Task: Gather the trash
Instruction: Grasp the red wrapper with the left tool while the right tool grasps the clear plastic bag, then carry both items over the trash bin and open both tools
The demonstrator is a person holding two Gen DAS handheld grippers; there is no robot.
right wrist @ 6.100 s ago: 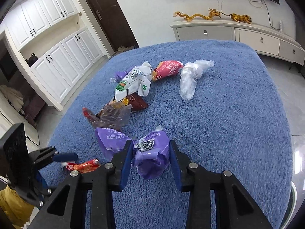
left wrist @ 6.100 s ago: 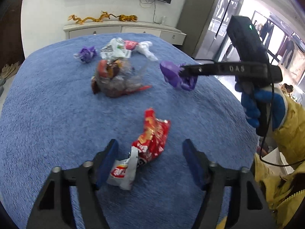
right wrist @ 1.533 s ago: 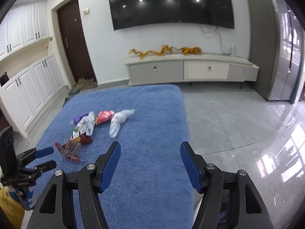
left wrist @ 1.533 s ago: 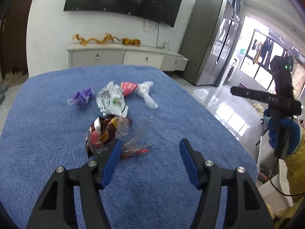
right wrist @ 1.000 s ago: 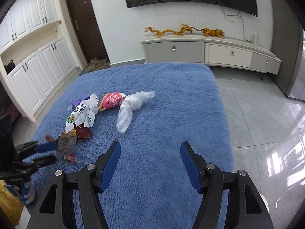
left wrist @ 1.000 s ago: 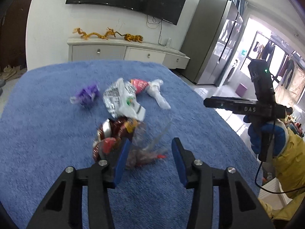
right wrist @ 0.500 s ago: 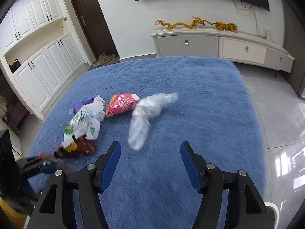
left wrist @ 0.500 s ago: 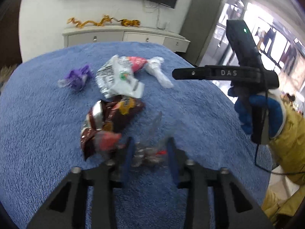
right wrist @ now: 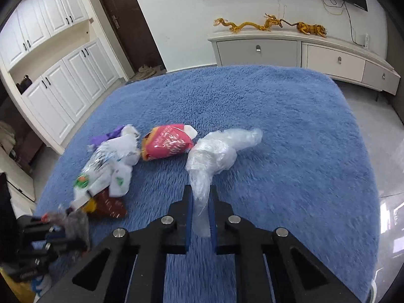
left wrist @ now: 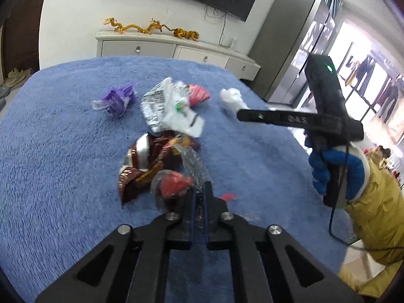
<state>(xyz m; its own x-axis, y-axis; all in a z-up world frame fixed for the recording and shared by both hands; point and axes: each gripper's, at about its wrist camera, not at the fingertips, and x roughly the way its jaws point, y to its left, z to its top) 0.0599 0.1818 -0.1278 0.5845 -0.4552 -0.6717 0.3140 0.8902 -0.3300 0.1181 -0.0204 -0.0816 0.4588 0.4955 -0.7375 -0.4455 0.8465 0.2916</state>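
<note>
Now left gripper [left wrist: 199, 197] pinches clear wrapper [left wrist: 194, 166] beside brown packet [left wrist: 149, 161]; right gripper [right wrist: 200, 212] clamps clear bag [right wrist: 214, 154] tail. Risk: thin film slips on lift.

Blue fuzzy blanket [right wrist: 290, 116], pink wrapper [right wrist: 168, 142], purple wrapper [left wrist: 117, 98], brown-gold wrapper [left wrist: 149, 161], clear bag [right wrist: 217, 151]

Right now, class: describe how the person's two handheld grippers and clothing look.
Both the left gripper and right gripper are black, with silver bolts and blue-edged fingers. The right one's handle shows a green light, white lettering and a black cable. The hand wears a blue glove; the sleeve is yellow.
</note>
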